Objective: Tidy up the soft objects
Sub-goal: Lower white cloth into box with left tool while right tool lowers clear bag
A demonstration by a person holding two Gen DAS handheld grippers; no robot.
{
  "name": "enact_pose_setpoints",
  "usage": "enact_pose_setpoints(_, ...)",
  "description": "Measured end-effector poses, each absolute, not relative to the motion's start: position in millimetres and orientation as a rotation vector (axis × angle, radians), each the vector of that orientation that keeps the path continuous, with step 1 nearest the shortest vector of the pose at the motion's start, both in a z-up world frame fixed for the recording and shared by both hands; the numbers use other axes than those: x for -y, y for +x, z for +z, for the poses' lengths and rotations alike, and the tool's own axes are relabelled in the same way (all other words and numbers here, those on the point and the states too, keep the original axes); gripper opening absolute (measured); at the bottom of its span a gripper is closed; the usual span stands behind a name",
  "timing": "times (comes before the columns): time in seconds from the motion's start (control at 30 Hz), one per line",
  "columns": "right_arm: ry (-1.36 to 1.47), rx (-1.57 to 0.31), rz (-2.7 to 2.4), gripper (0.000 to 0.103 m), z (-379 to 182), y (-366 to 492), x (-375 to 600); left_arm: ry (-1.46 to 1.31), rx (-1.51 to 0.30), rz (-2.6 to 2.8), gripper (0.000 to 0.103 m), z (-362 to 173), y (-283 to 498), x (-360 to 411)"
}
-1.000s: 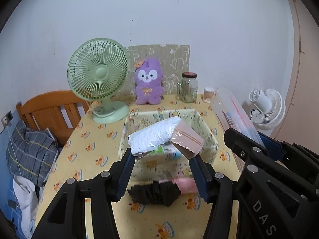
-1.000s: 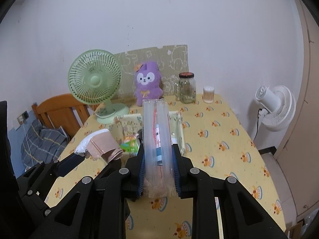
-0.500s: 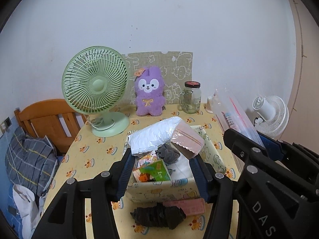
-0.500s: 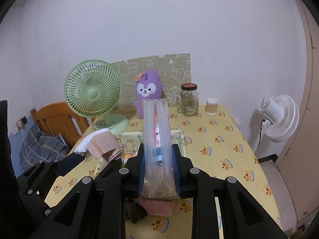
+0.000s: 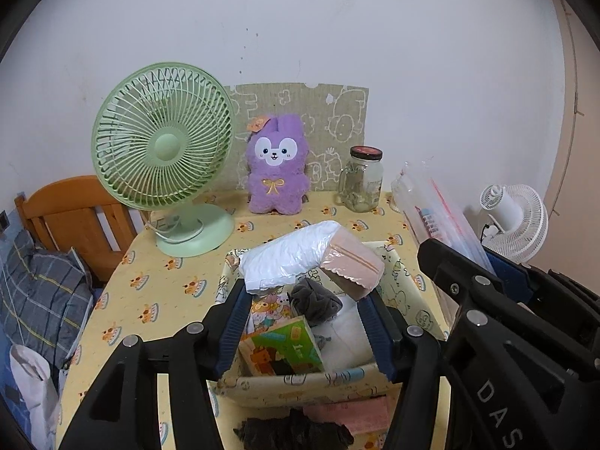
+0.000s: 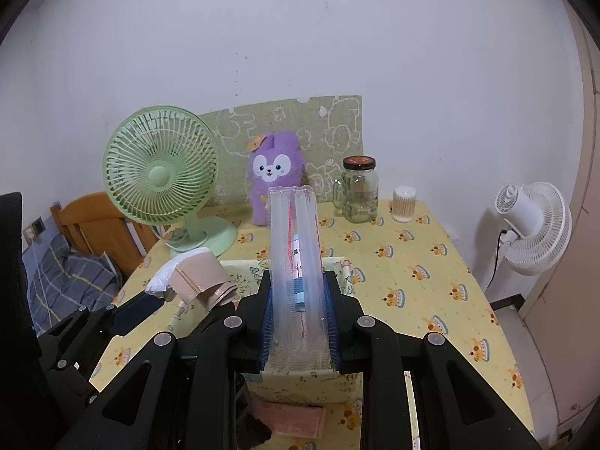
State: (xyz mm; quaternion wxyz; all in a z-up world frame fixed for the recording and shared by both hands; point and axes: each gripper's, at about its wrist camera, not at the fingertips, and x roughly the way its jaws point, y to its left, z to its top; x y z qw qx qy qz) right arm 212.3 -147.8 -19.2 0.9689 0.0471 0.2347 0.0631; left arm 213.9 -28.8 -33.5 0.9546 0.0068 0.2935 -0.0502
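Note:
My left gripper (image 5: 305, 300) is shut on a white plastic-wrapped soft pack with a beige end (image 5: 311, 253), held above a cartoon-print fabric bin (image 5: 300, 386). The bin holds a grey sock (image 5: 315, 302), a green booklet and white cloth. My right gripper (image 6: 298, 300) is shut on a clear zip bag (image 6: 294, 247) standing upright over the bin (image 6: 300, 386); the bag also shows in the left wrist view (image 5: 431, 210). A black cloth (image 5: 292, 431) and a pink cloth (image 5: 348, 412) lie in front of the bin. A purple plush (image 5: 277, 165) sits at the back.
A green desk fan (image 5: 165, 157) stands back left, a glass jar (image 5: 362, 180) and a cotton-swab tub (image 6: 404, 204) back right. A white floor fan (image 6: 532, 225) stands beyond the table's right edge, a wooden chair (image 5: 75, 213) with clothes to the left.
Both grippers have risen and tilted up with their loads; the bin now lies lower in view and its contents show beneath the left gripper.

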Motion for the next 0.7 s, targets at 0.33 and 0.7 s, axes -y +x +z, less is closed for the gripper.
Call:
enact_pose_setpoints(0.33, 0.091, -0.532, 0.157, 0.027, -43.0, 247.9, 148.3, 0.035, -0.656, -0.106, 0.077, -58.4, 243.6, 32.3)
enact_pose_setpoints(0.7, 0.089, -0.58, 0.199, 0.027, -61.2, 272.6, 140.6, 0.04, -0.722, -0.113, 0.092, -78.6, 263.1, 29.0)
